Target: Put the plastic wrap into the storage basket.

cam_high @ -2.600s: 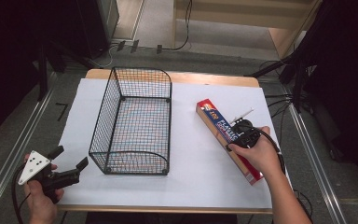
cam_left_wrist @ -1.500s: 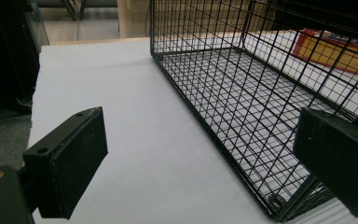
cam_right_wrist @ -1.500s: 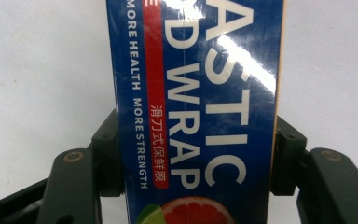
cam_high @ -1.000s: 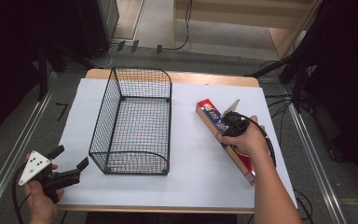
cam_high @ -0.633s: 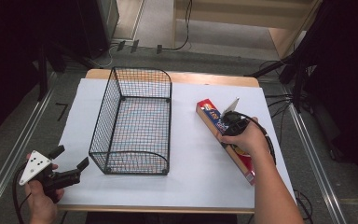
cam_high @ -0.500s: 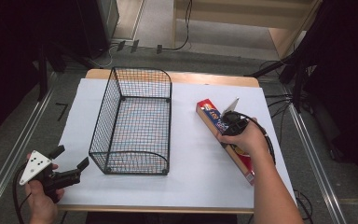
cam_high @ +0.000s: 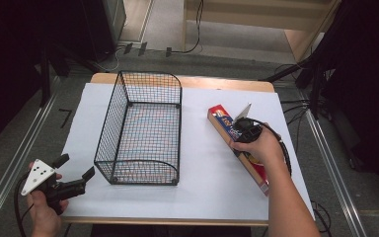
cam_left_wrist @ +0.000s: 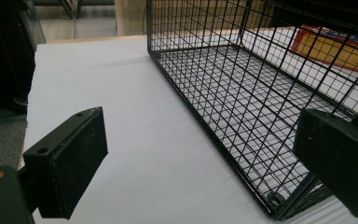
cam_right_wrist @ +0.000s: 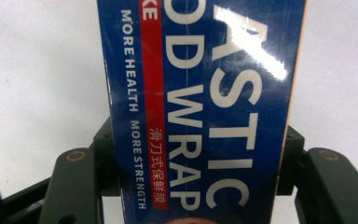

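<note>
1. The tabletop (cam_high: 128, 98) carries a white cover sheet and stands on a grey floor with cables and dark equipment around it.
2. A black wire basket (cam_high: 140, 131) sits left of centre, empty, with its long axis running away from me.
3. The plastic wrap box (cam_high: 237, 143), long and narrow, printed blue, red and yellow, lies flat on the sheet to the right of the basket, well apart from it and angled.
4. My right tool (cam_high: 242, 132) straddles the box across its narrow width, toward the far half of its length. In the right gripper view the box (cam_right_wrist: 200, 93) fills the gap between the jaws and both pads sit against its long sides: I read this as pinching the box, the jaws having just closed a little further.
5. My left tool (cam_high: 74, 173) rests off the near left corner with jaws spread wide and nothing between them; it points at the basket (cam_left_wrist: 261, 93).
6. Handling judgement: light, stiff carton with a glossy, likely slippery face; thin walls may dent under hard squeeze.
7. Gripped off its middle, the long box may tip at its near end when lifted.
</note>
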{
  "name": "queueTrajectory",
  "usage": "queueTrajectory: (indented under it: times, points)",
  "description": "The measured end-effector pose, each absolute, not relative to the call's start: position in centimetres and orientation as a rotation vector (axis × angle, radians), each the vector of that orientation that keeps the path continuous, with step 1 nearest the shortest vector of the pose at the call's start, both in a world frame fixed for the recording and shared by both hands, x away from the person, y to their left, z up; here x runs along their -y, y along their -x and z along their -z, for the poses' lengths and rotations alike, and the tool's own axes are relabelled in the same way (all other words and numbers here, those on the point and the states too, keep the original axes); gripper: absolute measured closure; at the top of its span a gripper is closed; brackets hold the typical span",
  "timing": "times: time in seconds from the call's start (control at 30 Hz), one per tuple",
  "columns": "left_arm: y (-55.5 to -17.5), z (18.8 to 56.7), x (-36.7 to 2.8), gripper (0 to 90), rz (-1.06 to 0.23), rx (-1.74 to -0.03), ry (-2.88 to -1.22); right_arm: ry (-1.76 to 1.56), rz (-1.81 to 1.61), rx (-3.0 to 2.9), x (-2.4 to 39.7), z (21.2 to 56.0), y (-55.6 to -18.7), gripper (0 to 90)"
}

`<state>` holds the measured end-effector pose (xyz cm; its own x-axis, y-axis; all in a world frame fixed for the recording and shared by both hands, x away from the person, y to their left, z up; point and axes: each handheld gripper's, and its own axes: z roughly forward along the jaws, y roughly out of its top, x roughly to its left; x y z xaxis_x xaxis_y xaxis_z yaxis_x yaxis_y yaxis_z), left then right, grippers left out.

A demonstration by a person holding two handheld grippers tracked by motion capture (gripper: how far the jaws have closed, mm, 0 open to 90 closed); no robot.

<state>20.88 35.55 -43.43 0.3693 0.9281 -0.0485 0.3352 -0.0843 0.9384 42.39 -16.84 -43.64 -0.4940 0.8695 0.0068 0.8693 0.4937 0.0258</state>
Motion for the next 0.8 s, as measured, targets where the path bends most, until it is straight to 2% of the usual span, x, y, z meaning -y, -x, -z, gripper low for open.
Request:
queueTrajectory:
  times: [0.47,0.8]
  points:
    - [-20.9,43.4,-35.7,3.5,-0.744,-1.148,-1.630,-1.492,-0.043,-2.696,16.5,43.4,-41.9,44.2]
    - [-20.9,43.4,-35.8,3.5,-0.743,-1.151,-1.622,-1.488,-0.086,-2.696,17.1,42.0,-41.8,44.4]
